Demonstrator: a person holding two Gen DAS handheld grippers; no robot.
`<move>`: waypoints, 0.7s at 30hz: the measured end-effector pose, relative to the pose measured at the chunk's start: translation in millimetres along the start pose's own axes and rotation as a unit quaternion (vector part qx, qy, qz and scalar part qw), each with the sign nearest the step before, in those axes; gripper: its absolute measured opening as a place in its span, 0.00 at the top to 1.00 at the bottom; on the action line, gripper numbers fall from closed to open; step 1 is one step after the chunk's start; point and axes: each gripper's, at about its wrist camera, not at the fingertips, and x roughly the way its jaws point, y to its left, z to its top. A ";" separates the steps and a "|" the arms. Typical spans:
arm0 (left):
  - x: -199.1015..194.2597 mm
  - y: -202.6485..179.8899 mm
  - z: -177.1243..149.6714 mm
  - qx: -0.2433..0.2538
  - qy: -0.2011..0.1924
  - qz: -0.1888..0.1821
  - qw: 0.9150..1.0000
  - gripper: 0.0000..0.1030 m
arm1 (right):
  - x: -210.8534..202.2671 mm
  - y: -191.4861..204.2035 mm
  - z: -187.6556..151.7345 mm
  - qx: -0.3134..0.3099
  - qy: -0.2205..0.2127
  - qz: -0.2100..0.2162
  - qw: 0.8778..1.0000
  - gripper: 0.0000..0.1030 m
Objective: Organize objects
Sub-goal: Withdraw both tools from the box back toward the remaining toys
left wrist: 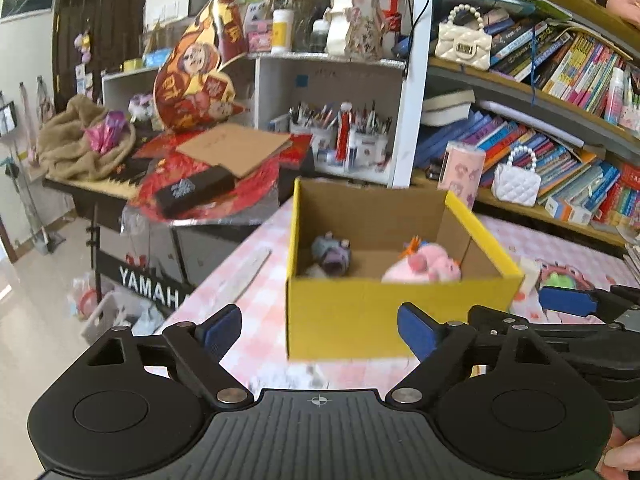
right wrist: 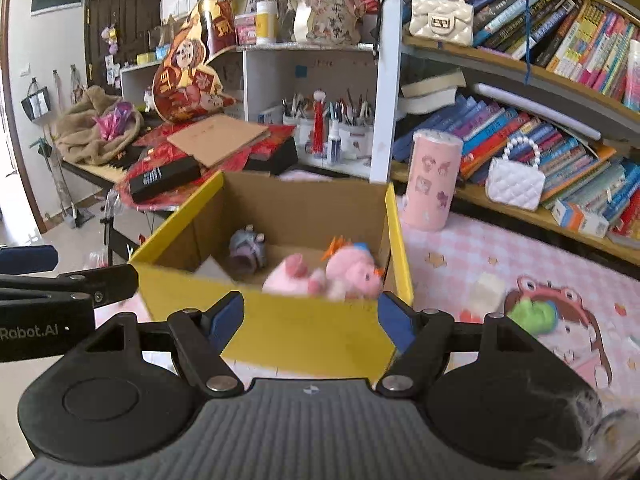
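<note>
Currently holding nothing: left gripper (left wrist: pixel 320 328) and right gripper (right wrist: pixel 310 316) both standing wide, hovering before the yellow-walled open cardboard box (left wrist: pixel 348 316) on the pink checked tabletop (left wrist: pixel 248 280). Already lying inside: pink plush toy (right wrist: pixel 332 276) and small grey-purple plush toy (right wrist: pixel 248 252). Still waiting outside, by judgement: small green plush item (right wrist: pixel 530 314) lying right of the box.

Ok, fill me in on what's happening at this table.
A person is tidying toys with a hand-held gripper in each hand. Both the left hand-held gripper and right hand-held gripper are open and empty, in front of the yellow box. A pink plush and a small grey toy already lie inside.
</note>
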 end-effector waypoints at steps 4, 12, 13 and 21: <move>-12.1 7.3 -20.3 0.006 0.018 0.011 1.000 0.08 | -14.5 10.7 -22.7 0.002 0.014 -0.016 1.000 0.29; -34.2 17.8 -58.9 0.005 0.063 0.013 0.998 0.07 | -44.1 35.9 -73.8 0.004 0.057 -0.040 0.998 0.27; -37.0 17.9 -62.0 0.008 0.065 0.011 0.998 0.07 | -47.5 37.5 -78.3 0.006 0.060 -0.041 0.997 0.27; -53.4 3.7 -76.9 0.034 0.064 -0.018 0.997 0.07 | -70.9 35.5 -102.2 0.021 0.070 -0.070 0.995 0.25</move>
